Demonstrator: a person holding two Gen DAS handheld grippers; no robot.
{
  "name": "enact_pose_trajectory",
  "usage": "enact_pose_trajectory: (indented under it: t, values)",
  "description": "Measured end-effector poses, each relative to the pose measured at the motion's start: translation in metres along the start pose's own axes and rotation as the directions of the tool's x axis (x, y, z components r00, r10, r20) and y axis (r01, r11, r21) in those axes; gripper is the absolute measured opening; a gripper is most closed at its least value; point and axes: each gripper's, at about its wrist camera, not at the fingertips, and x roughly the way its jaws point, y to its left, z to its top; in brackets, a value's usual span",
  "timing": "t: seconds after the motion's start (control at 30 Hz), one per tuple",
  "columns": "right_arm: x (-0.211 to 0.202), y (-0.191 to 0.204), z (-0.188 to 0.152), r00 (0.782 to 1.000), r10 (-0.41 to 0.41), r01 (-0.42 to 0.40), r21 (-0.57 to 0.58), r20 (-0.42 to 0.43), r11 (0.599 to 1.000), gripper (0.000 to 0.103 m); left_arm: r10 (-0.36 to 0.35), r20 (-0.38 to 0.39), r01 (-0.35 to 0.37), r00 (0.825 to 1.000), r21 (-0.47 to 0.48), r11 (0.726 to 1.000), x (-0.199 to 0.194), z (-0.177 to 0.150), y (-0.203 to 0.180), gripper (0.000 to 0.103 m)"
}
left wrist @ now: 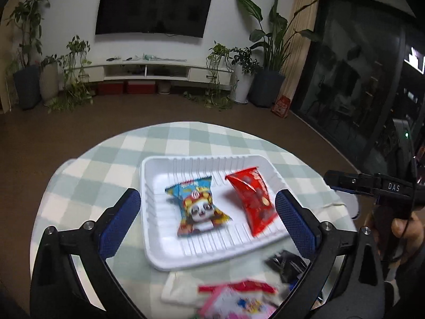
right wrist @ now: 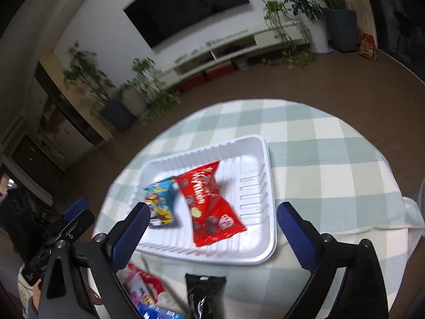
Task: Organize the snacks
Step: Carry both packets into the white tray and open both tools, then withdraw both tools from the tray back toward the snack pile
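A white ribbed tray (left wrist: 159,252) (right wrist: 255,250) lies on the checked tablecloth. Inside it rest a blue panda snack pack (left wrist: 198,207) (right wrist: 162,199) and a red snack bag (left wrist: 252,202) (right wrist: 209,207), side by side. My left gripper (left wrist: 208,215) hovers above the tray, jaws wide open, nothing between them. My right gripper (right wrist: 212,226) also hangs open over the tray with nothing in its grip; it shows at the right edge of the left wrist view (left wrist: 329,179). More packs lie in front of the tray: a pink and red one (left wrist: 239,300) (right wrist: 143,284), a black one (right wrist: 204,292).
The round table (right wrist: 332,159) with green and white checks drops off to brown floor on all sides. A white packet (left wrist: 178,287) lies near the tray's front edge. A hand (left wrist: 406,228) holds the right gripper's handle. Plants, a TV and a low cabinet stand far behind.
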Motion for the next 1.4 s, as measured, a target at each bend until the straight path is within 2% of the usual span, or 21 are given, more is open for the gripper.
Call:
enact_pose_trajectory:
  t: [0.1, 0.23, 0.43, 0.5, 0.57, 0.67, 0.77, 0.87, 0.97, 1.03, 1.13, 1.23, 1.4]
  values:
    - [-0.027, 0.004, -0.020, 0.999, 0.039, -0.039, -0.035, 0.019, 0.999, 0.099, 0.023, -0.090, -0.027, 0.996, -0.046, 0.999, -0.027, -0.016, 0.001, 0.103]
    - [-0.054, 0.012, -0.049, 0.999, 0.045, -0.045, -0.088, -0.003, 0.995, 0.099, -0.012, -0.080, 0.002, 0.997, -0.127, 0.992, -0.064, -0.047, 0.007, 0.103]
    - [-0.089, 0.014, -0.096, 1.000, 0.012, -0.014, -0.103, -0.019, 0.995, 0.094, -0.009, -0.127, -0.016, 0.992, -0.192, 0.981, -0.112, -0.112, 0.001, 0.102]
    - [-0.094, 0.020, -0.115, 0.999, 0.004, -0.009, -0.130, -0.043, 0.992, 0.093, -0.003, -0.156, -0.028, 0.988, -0.195, 0.980, -0.120, -0.134, -0.007, 0.102]
    - [-0.098, 0.030, -0.136, 0.998, -0.041, 0.030, -0.189, -0.052, 0.982, 0.093, 0.005, -0.181, -0.037, 0.983, -0.175, 0.984, -0.126, -0.161, -0.022, 0.102]
    - [-0.104, 0.040, -0.163, 0.995, -0.089, 0.076, -0.246, -0.045, 0.966, 0.086, 0.050, -0.189, -0.082, 0.981, -0.168, 0.982, -0.132, -0.192, -0.043, 0.102]
    - [-0.111, 0.043, -0.183, 0.995, -0.093, 0.082, -0.245, -0.033, 0.966, 0.083, 0.086, -0.206, -0.125, 0.975, -0.184, 0.975, -0.127, -0.211, -0.060, 0.102]
    - [-0.114, 0.046, -0.192, 0.995, -0.090, 0.078, -0.258, -0.035, 0.963, 0.082, 0.112, -0.203, -0.152, 0.973, -0.189, 0.970, -0.129, -0.210, -0.058, 0.102]
    - [-0.119, 0.048, -0.192, 0.998, -0.066, 0.063, -0.276, -0.002, 0.959, 0.081, 0.142, -0.194, -0.180, 0.971, -0.200, 0.963, -0.132, -0.194, -0.032, 0.102]
    - [-0.121, 0.048, -0.190, 0.997, -0.072, 0.074, -0.298, 0.020, 0.952, 0.081, 0.182, -0.238, -0.232, 0.954, -0.201, 0.952, -0.129, -0.183, -0.011, 0.102]
    - [-0.115, 0.051, -0.188, 0.996, -0.083, 0.085, -0.337, 0.021, 0.938, 0.076, 0.223, -0.259, -0.279, 0.940, -0.206, 0.938, -0.122, -0.174, 0.009, 0.101]
    - [-0.104, 0.056, -0.188, 0.995, -0.099, 0.093, -0.378, 0.003, 0.921, 0.071, 0.228, -0.284, -0.287, 0.931, -0.188, 0.939, -0.107, -0.165, 0.014, 0.101]
    - [-0.087, 0.072, -0.199, 0.992, -0.122, 0.100, -0.459, -0.019, 0.883, 0.067, 0.222, -0.351, -0.289, 0.910, -0.153, 0.945, -0.079, -0.173, 0.016, 0.101]
